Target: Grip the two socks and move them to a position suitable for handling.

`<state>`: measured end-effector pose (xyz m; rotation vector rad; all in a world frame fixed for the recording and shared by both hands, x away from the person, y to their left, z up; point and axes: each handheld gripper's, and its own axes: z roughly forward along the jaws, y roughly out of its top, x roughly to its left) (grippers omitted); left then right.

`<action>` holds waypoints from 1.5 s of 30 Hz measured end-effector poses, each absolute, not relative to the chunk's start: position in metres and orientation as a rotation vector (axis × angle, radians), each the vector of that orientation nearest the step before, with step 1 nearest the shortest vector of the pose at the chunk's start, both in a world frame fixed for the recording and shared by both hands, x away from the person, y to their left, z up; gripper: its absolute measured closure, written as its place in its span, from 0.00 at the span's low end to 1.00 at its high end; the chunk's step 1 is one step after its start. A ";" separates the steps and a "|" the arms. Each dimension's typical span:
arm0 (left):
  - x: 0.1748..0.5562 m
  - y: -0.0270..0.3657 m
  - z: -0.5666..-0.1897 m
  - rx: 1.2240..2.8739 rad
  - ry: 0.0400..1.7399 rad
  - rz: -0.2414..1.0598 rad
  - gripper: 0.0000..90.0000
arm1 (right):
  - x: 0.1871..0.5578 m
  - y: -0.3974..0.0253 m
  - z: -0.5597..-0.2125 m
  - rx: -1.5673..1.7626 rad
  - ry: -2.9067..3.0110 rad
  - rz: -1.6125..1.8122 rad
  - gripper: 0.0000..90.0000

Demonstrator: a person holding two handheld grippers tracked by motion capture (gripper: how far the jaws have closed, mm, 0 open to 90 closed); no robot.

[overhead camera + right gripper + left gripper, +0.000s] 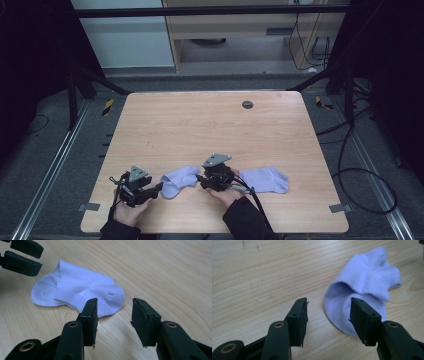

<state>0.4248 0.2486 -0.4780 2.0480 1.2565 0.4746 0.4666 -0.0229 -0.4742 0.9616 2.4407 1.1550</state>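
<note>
A pale lilac sock [178, 181] lies crumpled and partly folded near the table's front edge, between my two grippers. My left gripper [159, 188] is at the sock's left end, open; in the left gripper view the sock [364, 282] lies just ahead and its near edge reaches between the jaws of my left gripper [328, 302]. My right gripper [200, 180] is at the sock's right end, also open; in the right gripper view the sock [80, 290] lies just in front of the left jaw of my right gripper [114, 301]. A second lilac sock [265, 180] lies flat to the right.
The wooden table [210, 125] has a small round grommet [247, 104] near its far edge. The left gripper's jaws [22, 255] show at the top left of the right gripper view. Cables [350, 165] trail on the floor at the right.
</note>
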 end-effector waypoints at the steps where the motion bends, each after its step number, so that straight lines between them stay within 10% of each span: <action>1: 0.425 0.248 -0.478 2.055 1.253 0.472 0.54 | 0.467 -0.021 -0.476 0.959 2.446 1.150 0.64; 13: 0.429 0.237 -0.485 2.108 1.236 0.430 0.58 | 0.468 0.000 -0.489 0.904 2.514 1.148 0.69; 29: 0.433 0.235 -0.488 2.159 1.227 0.355 0.87 | 0.464 0.017 -0.496 0.865 2.577 1.066 0.92; 45: 0.432 0.232 -0.485 2.195 1.151 0.321 0.95 | 0.482 0.016 -0.467 1.057 2.353 1.321 0.91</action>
